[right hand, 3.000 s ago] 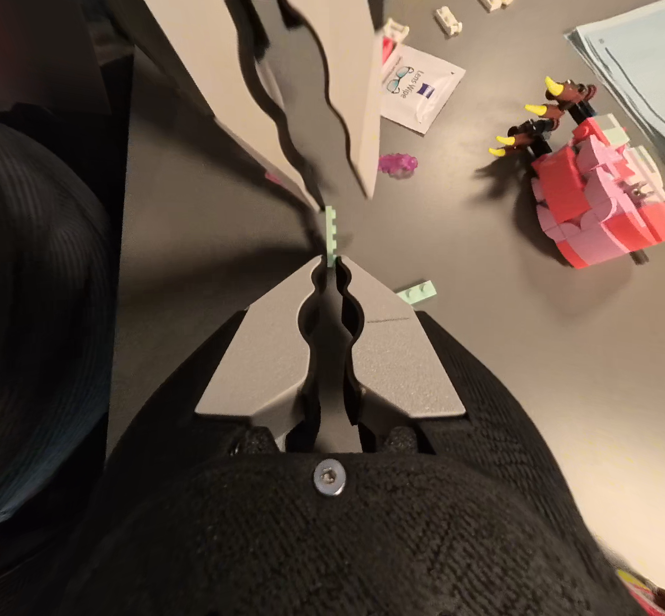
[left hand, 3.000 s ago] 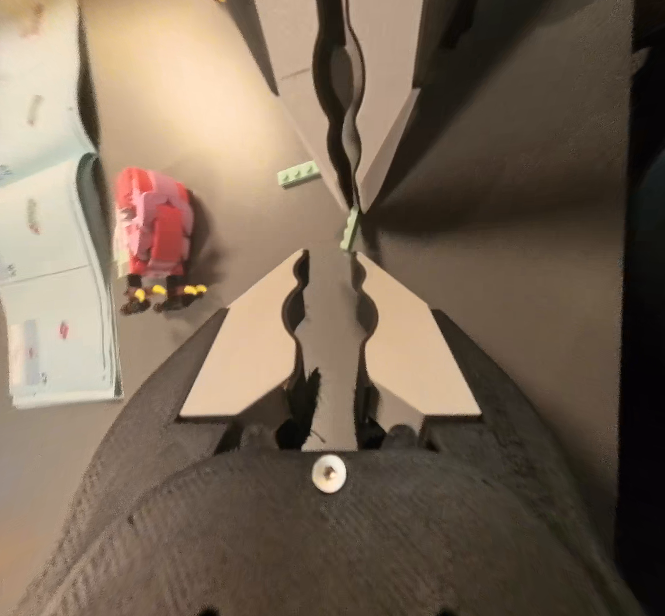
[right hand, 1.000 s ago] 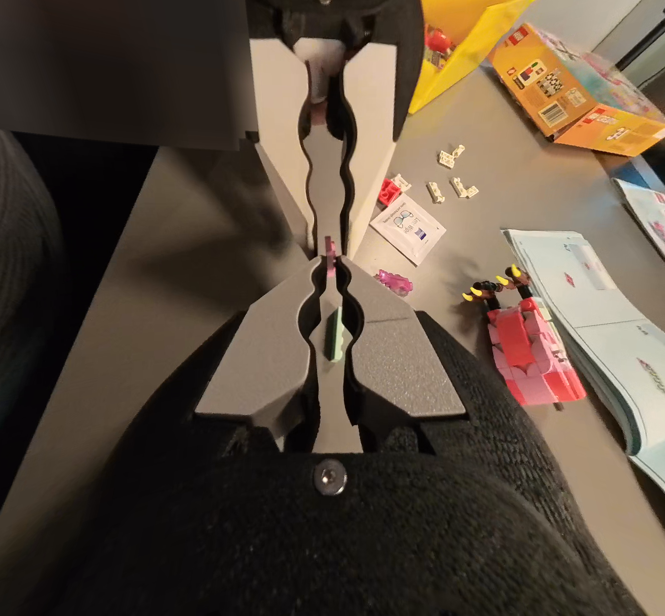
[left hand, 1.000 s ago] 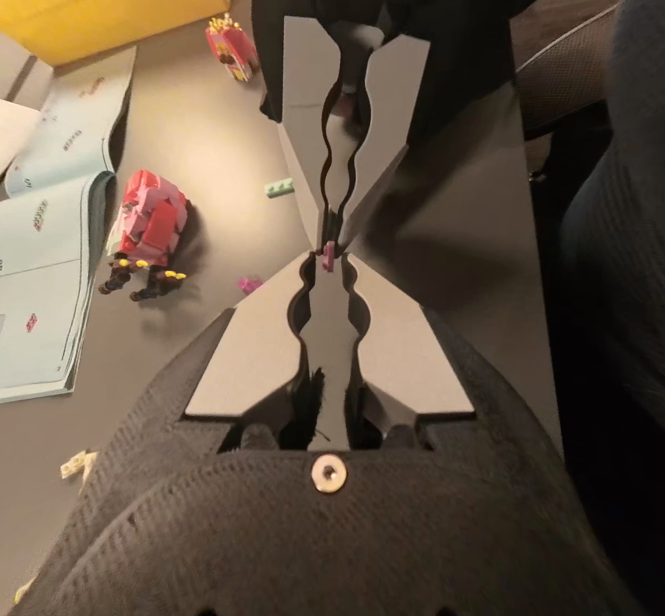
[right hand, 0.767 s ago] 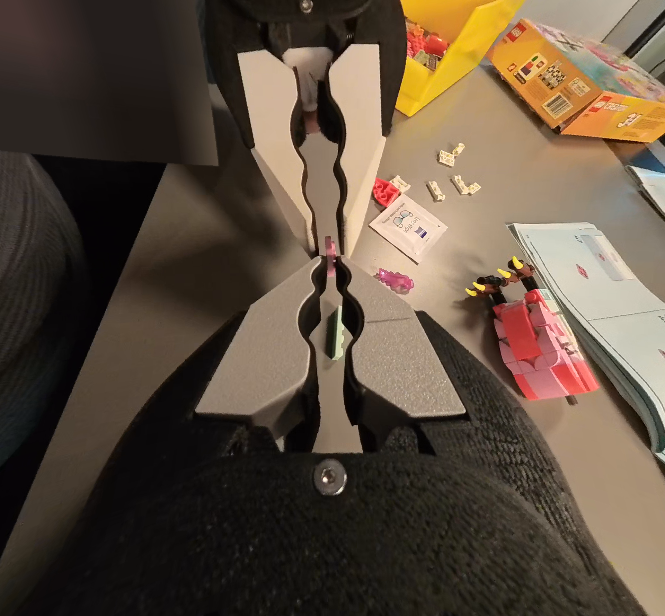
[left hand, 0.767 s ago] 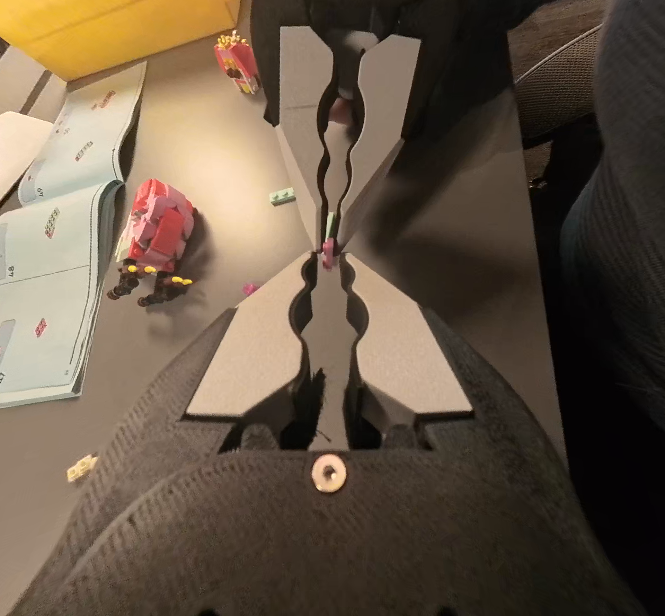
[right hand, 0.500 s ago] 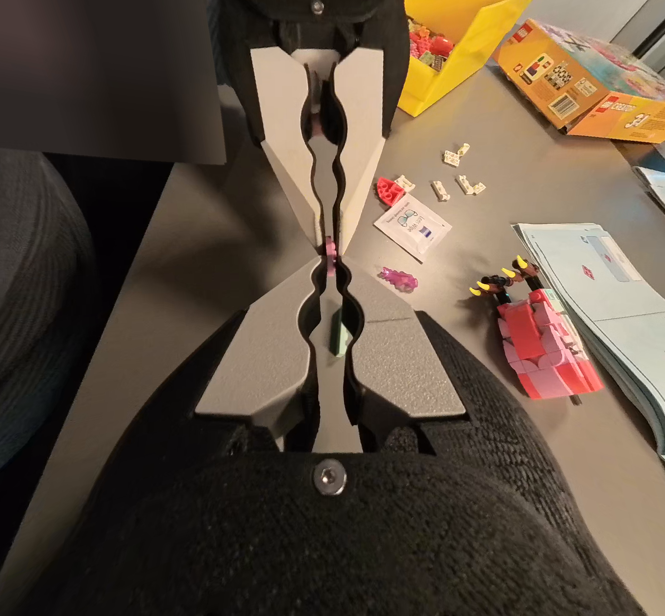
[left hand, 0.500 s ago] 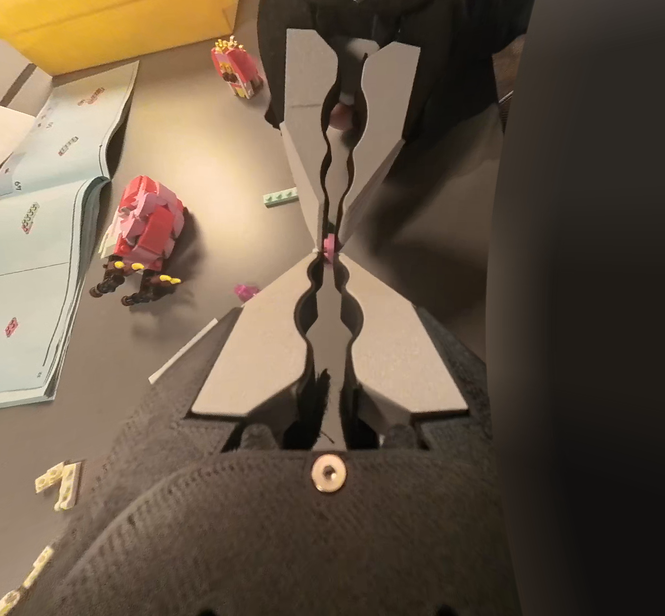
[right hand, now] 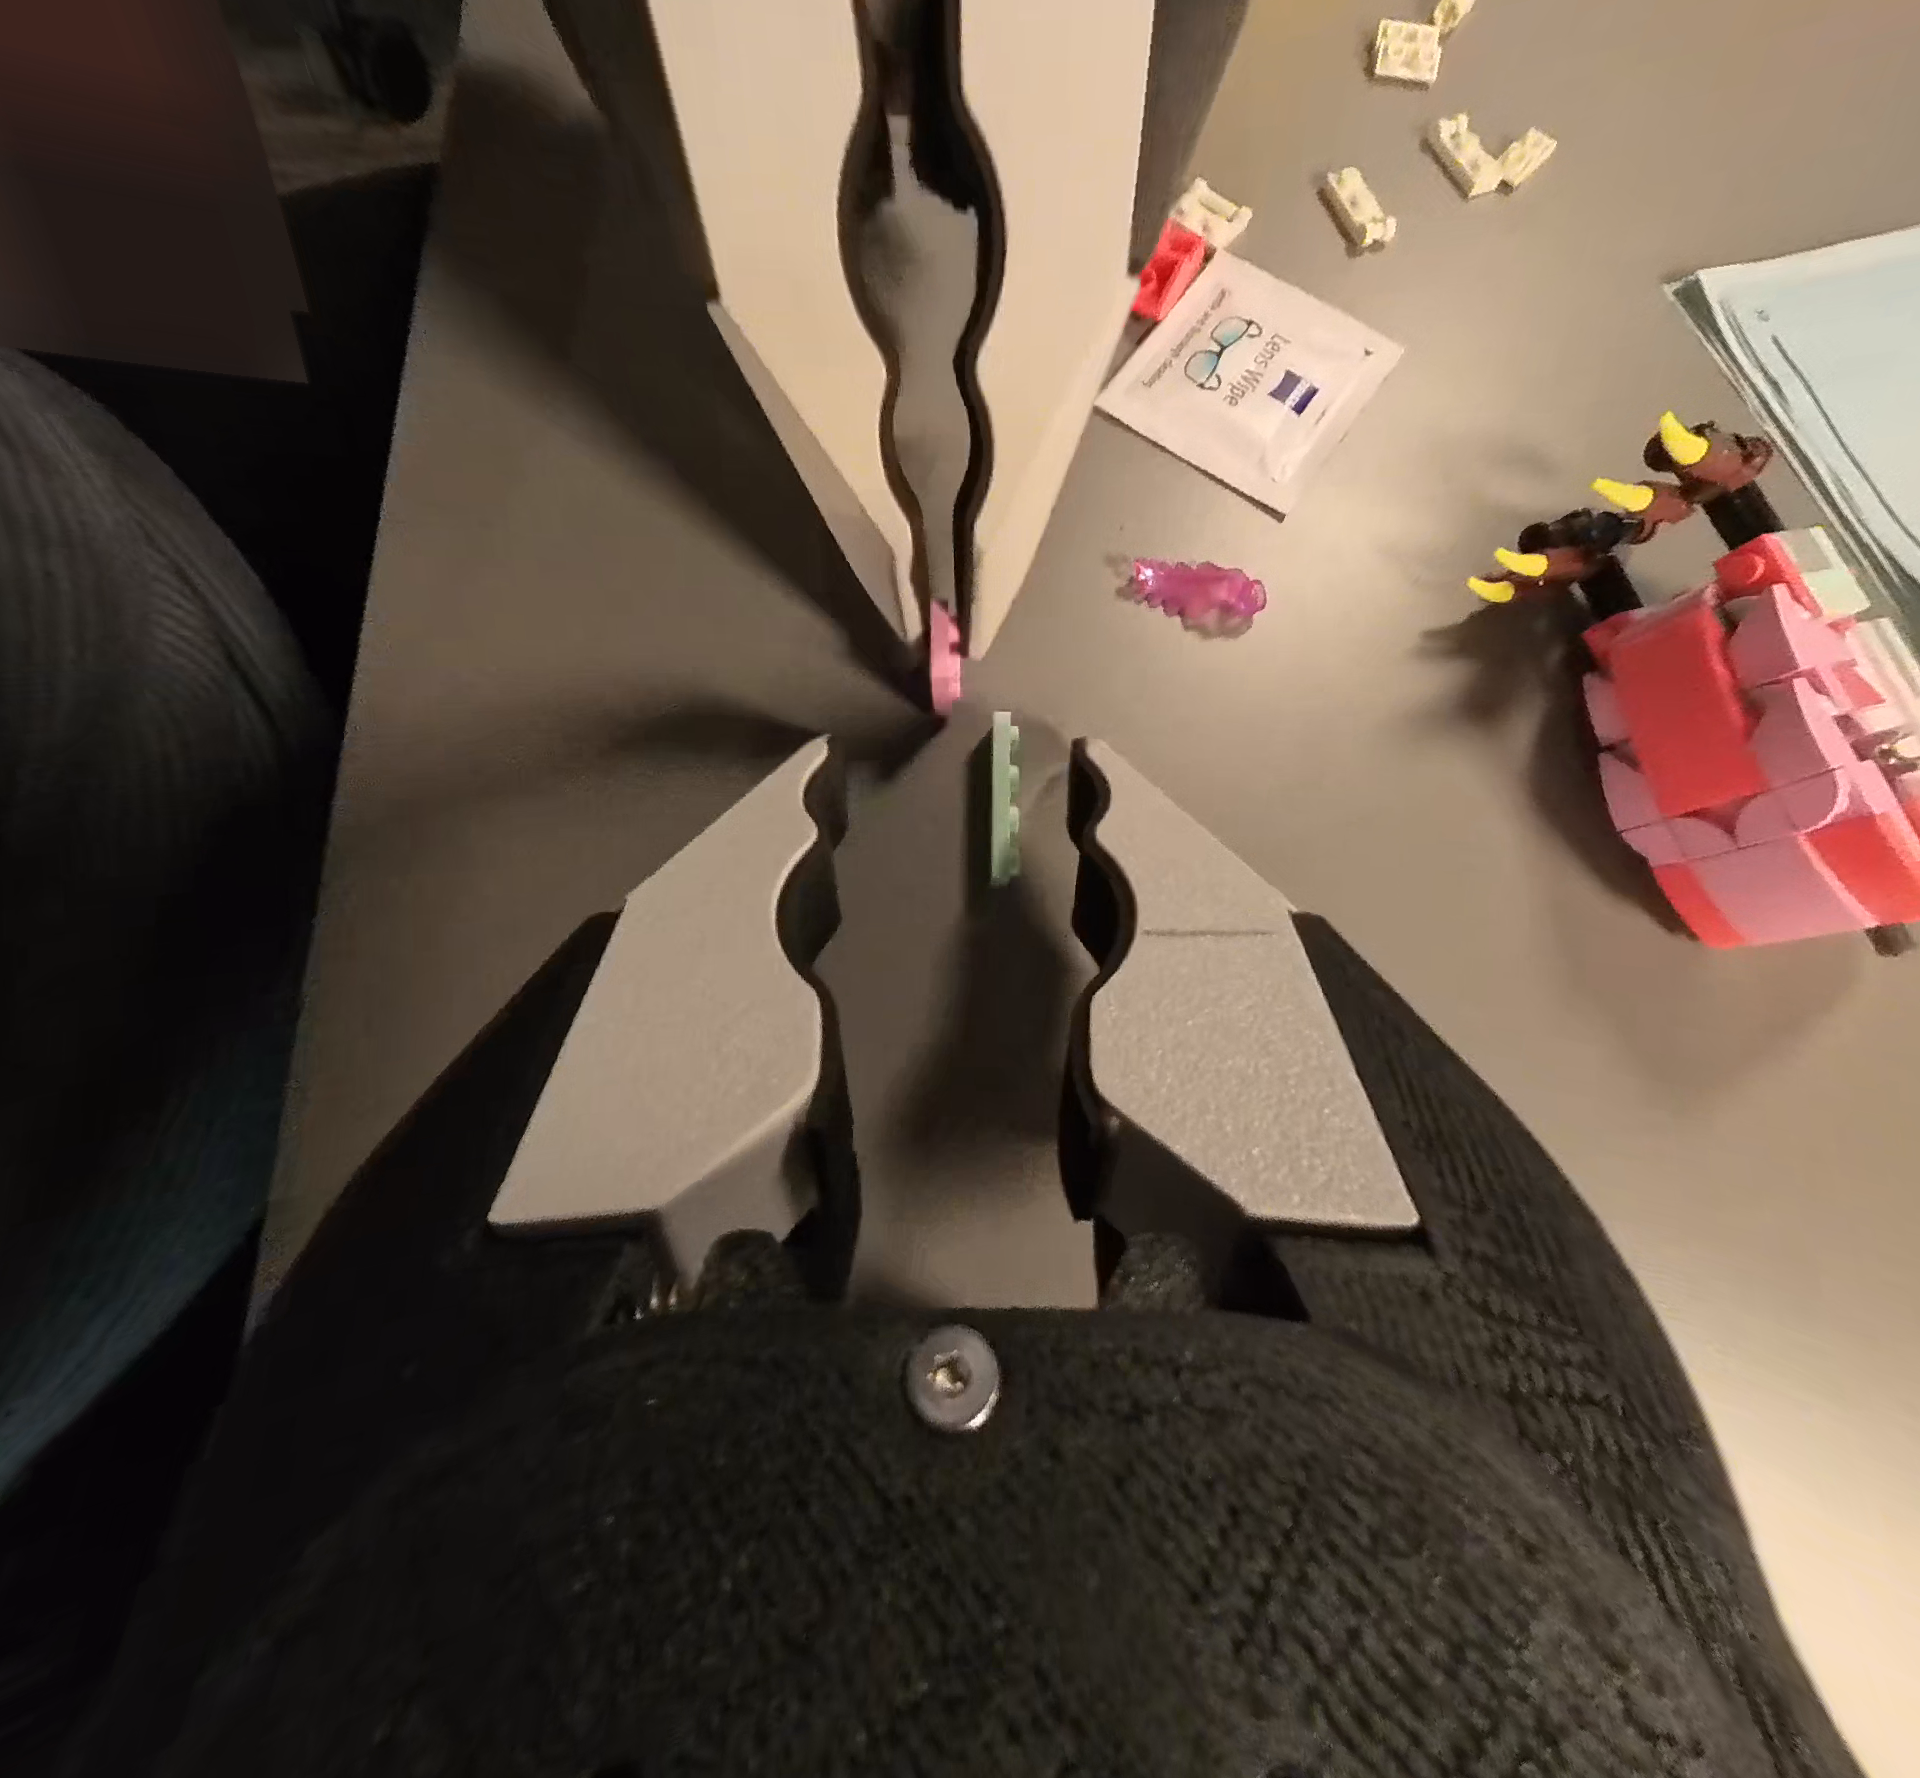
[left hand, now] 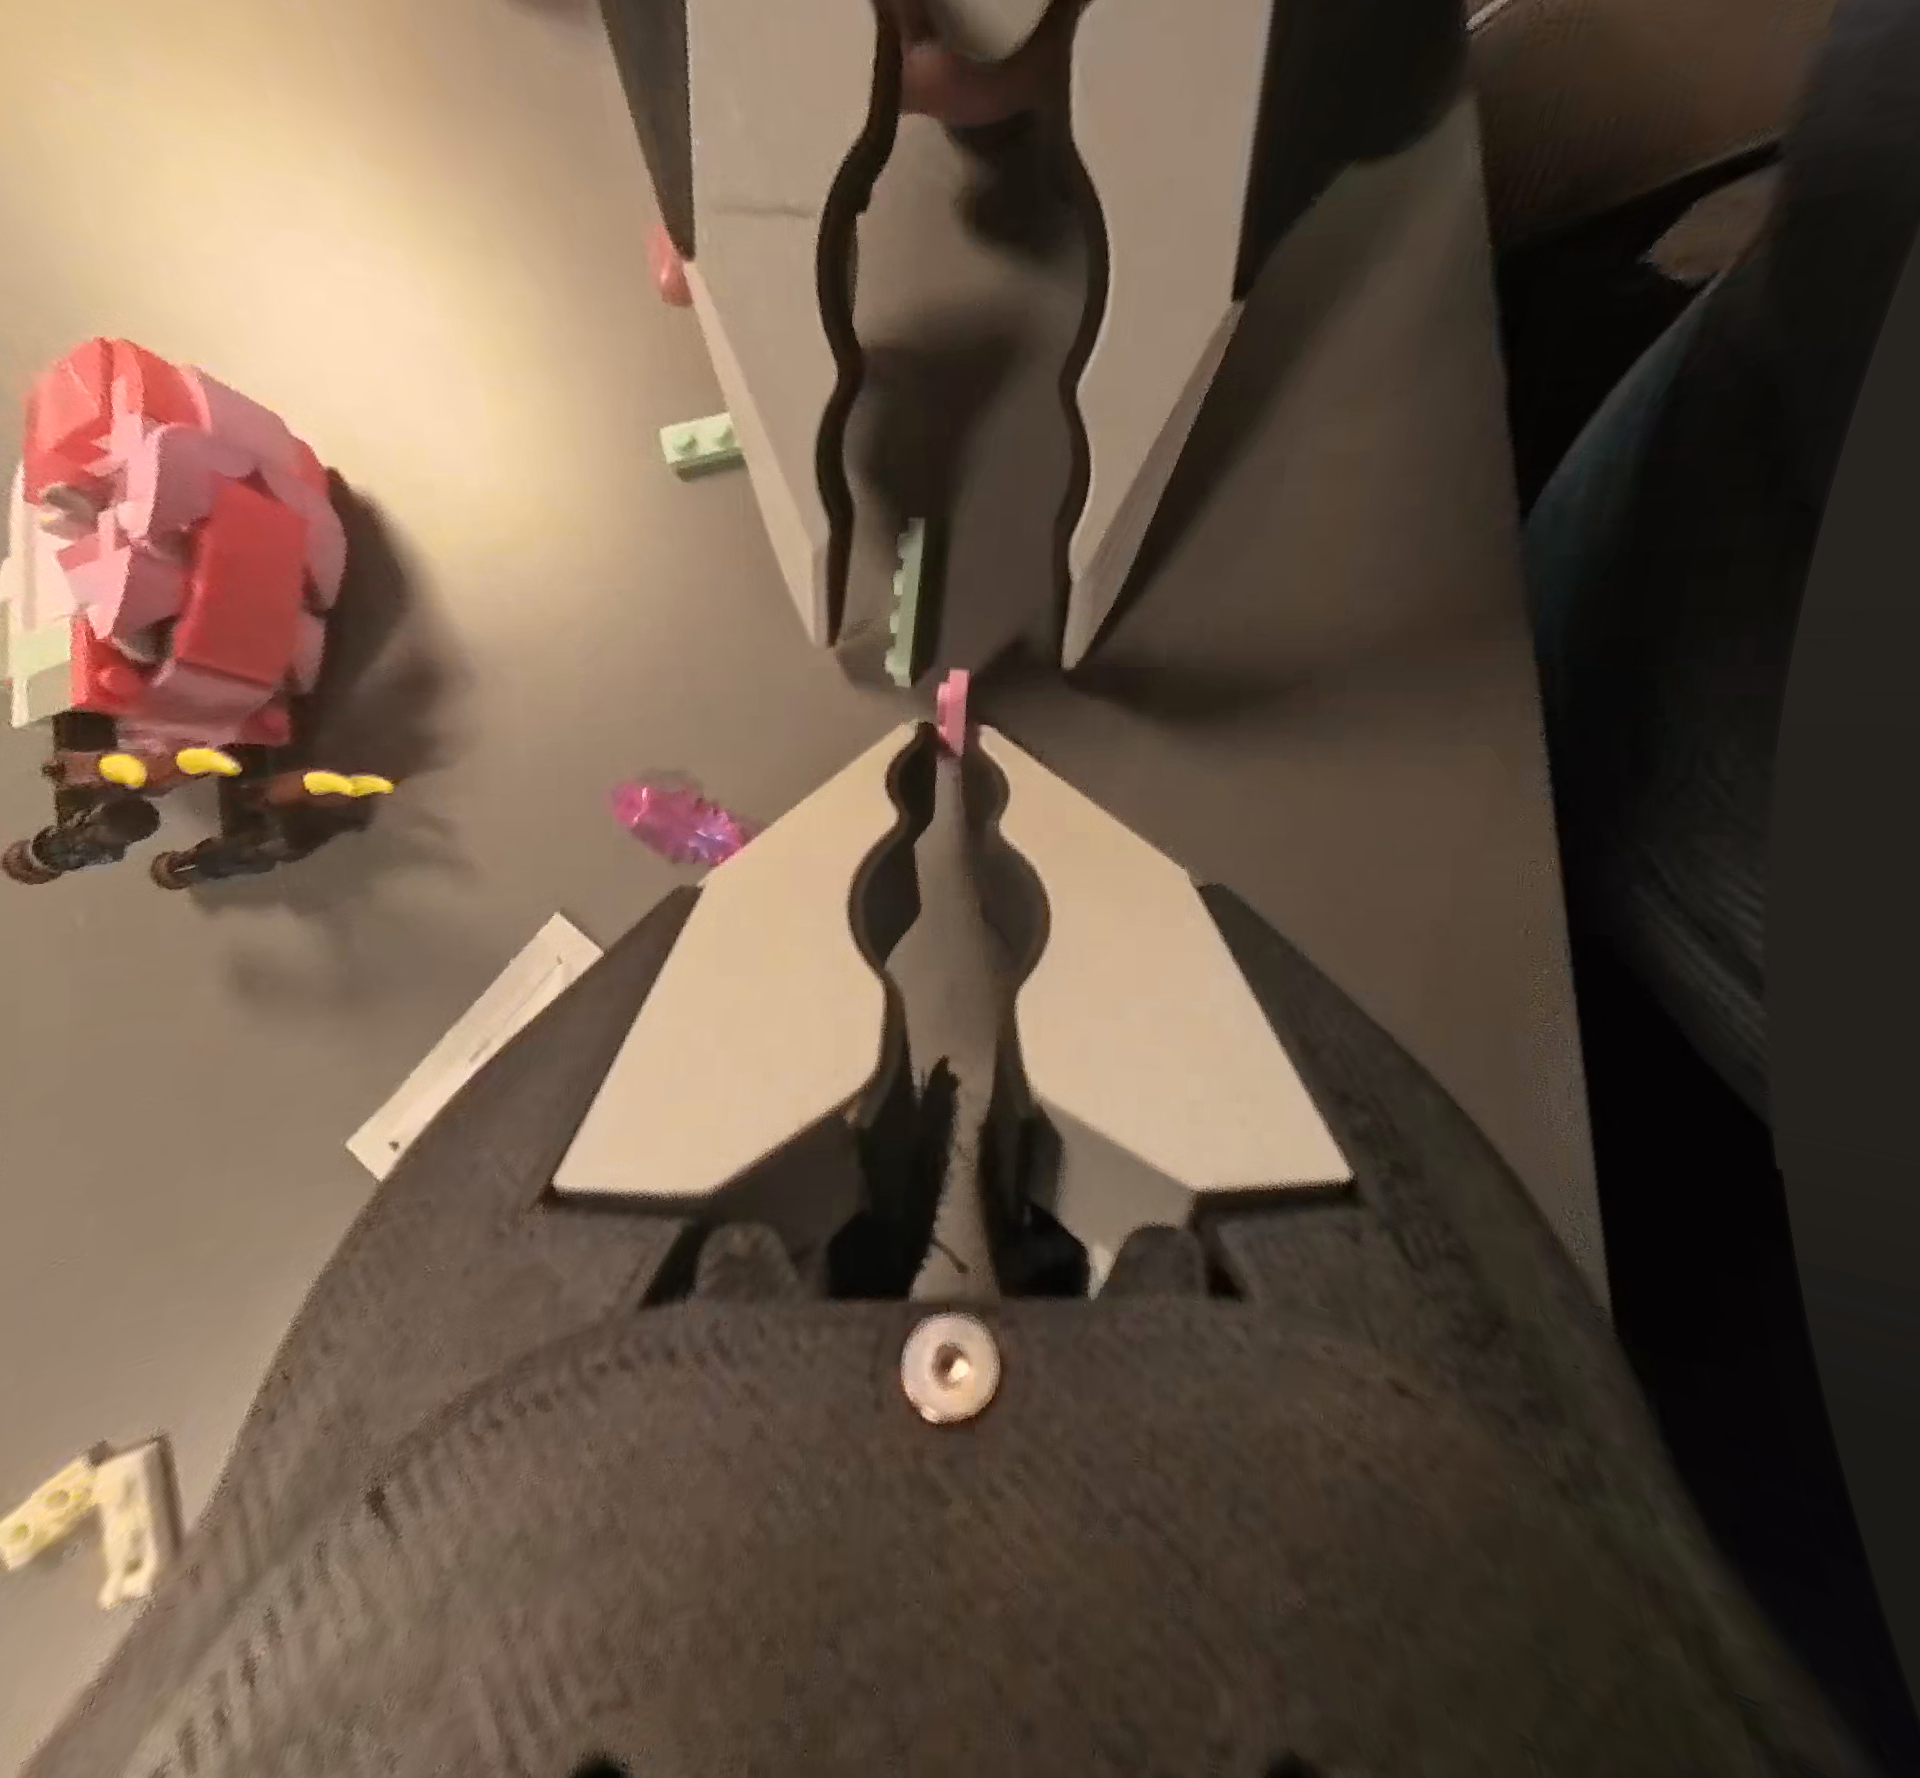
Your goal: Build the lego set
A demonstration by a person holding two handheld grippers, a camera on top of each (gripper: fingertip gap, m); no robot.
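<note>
The left gripper [left hand: 951, 741] fingers pinch one small pink plate [left hand: 952, 705] on edge. The right gripper [right hand: 948, 752] fingers stand open around one mint-green plate [right hand: 1003, 798], long axis along them, above the bench [right hand: 582, 648].

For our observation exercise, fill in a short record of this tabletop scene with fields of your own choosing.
Left tool: shut on a small pink piece
Right tool: open, a pale green plate standing between its fingers, not gripped
Surface: grey table
Nearby: red and pink brick model, clear pink piece, white sachet, cream small parts
</note>
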